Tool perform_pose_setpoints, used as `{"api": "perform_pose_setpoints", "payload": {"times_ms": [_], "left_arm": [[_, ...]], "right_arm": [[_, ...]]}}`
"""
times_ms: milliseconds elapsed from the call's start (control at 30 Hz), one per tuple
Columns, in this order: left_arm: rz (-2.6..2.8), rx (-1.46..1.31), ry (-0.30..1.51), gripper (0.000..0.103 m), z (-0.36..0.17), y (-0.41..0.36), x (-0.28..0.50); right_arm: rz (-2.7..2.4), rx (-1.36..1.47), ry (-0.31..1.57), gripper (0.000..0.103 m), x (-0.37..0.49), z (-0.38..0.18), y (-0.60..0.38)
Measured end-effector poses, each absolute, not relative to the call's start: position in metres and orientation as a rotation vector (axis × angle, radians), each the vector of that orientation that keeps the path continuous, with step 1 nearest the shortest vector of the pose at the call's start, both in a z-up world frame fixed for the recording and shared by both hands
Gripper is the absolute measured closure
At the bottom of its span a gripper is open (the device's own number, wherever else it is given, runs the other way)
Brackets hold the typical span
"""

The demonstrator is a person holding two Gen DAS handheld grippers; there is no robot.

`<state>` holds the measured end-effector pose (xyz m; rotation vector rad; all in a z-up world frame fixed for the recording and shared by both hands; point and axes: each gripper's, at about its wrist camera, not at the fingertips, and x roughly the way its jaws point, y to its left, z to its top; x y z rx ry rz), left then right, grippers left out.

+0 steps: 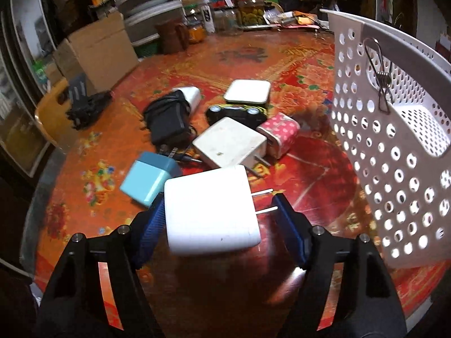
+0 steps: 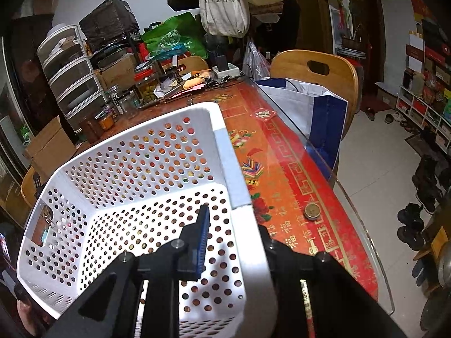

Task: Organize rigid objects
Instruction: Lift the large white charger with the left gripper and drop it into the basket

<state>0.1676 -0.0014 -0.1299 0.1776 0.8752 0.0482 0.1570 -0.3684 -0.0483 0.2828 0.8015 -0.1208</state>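
My left gripper is shut on a large white charger, its prongs pointing right, held above the table. Behind it lie a light blue charger, a white charger, a pink dotted charger, a black toy car, a flat white box, a black adapter with cord and a small white plug. The white perforated basket stands tilted at the right. My right gripper is shut on the basket's near rim, with one blue finger inside the basket.
The table has a red patterned cover under glass. Jars, boxes and clutter line its far edge. A metal clip hangs on the basket wall. A wooden chair with a blue-white bag stands at the right side.
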Motion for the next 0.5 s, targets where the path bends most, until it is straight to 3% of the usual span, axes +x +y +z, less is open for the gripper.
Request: {"api": "perform_pose_setpoints", "payload": {"times_ms": [500], "left_arm": [[0.192, 0.414, 0.640, 0.031, -0.044, -0.005, 0.148]], "right_arm": [[-0.120, 0.274, 0.790, 0.084, 0.156, -0.046, -0.368]]}}
